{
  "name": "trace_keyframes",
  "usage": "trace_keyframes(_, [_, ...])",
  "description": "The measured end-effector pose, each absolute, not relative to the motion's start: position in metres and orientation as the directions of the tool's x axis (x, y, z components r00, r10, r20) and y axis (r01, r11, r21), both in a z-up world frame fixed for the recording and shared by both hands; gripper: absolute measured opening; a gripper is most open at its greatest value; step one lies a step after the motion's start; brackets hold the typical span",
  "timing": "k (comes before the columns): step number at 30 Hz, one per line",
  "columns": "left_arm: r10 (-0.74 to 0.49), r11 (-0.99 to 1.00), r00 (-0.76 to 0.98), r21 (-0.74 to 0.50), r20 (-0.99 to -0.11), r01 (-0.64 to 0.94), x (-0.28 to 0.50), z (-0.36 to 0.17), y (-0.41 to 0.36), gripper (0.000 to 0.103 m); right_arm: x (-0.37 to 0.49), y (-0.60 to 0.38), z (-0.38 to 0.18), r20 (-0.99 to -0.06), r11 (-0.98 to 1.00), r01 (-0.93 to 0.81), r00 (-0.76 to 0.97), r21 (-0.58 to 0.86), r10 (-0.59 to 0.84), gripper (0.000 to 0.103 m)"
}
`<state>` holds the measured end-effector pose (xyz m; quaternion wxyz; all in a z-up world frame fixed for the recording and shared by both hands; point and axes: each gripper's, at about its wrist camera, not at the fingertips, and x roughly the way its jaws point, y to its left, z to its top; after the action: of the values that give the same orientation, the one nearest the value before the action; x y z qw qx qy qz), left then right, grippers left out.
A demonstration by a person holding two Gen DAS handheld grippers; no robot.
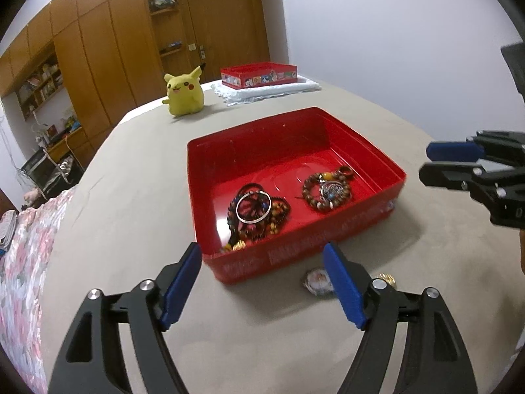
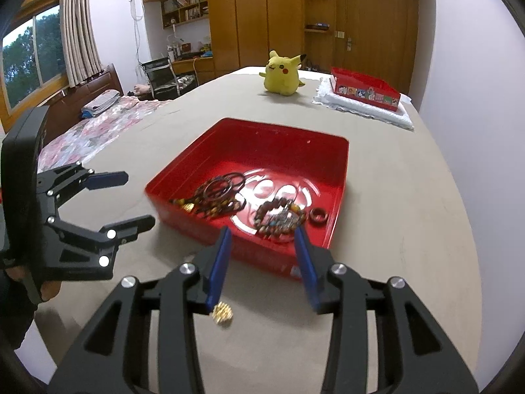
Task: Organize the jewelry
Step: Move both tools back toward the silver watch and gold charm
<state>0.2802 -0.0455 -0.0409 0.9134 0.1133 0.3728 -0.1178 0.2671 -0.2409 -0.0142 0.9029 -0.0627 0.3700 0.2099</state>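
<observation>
Left wrist view first: our left gripper (image 1: 262, 282) hangs with jaws wide apart and empty, the red tray (image 1: 387, 167) ahead on the tabletop (image 1: 131, 197) holding a dark bracelet tangle (image 1: 256, 211), then a beaded bracelet (image 1: 326, 192). Further right our right gripper (image 2: 262, 262) is also parted, holding nothing — a gold piece (image 2: 222, 312) and a pale round piece (image 1: 316, 282) lie outside the tray. We judge these go next — descend straight, close gently.

No legible text in either view. Near wall of the red tray (image 1: 262, 262), lower centre of the left wrist view, carries pale printed lettering, too blurred to read. Far red box (image 2: 367, 93), upper right, shows cartoon pictures only.
</observation>
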Motion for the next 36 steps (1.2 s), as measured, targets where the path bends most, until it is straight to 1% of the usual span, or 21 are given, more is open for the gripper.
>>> trace_keyframes(5, [-0.141,0.951,0.688,0.095,-0.712,0.293,0.257,-0.045,-0.042,0.077,0.234,-0.242,-0.025,-0.707,0.9,-0.431,0.618,0.062,0.344,0.04])
trace_keyframes(9, [-0.148,0.953,0.668,0.077,-0.73,0.294,0.239,-0.057,-0.043,0.077,0.216,-0.247,-0.037,-0.716,0.904,-0.417,0.604,0.091,0.35,0.042])
trace_keyframes(18, [-0.163,0.952,0.611,0.04,-0.774,0.305,0.22,-0.091,-0.045,0.077,0.192,-0.247,-0.082,-0.771,0.91,-0.396,0.539,0.125,0.34,0.044])
trace_keyframes(24, [-0.166,0.949,0.574,0.029,-0.802,0.315,0.223,-0.11,-0.048,0.077,0.197,-0.239,-0.105,-0.797,0.908,-0.401,0.506,0.12,0.329,0.044])
trace_keyframes(36, [-0.18,0.945,0.546,0.01,-0.818,0.327,0.238,-0.121,-0.053,0.077,0.233,-0.222,-0.124,-0.816,0.894,-0.434,0.474,0.109,0.33,0.044])
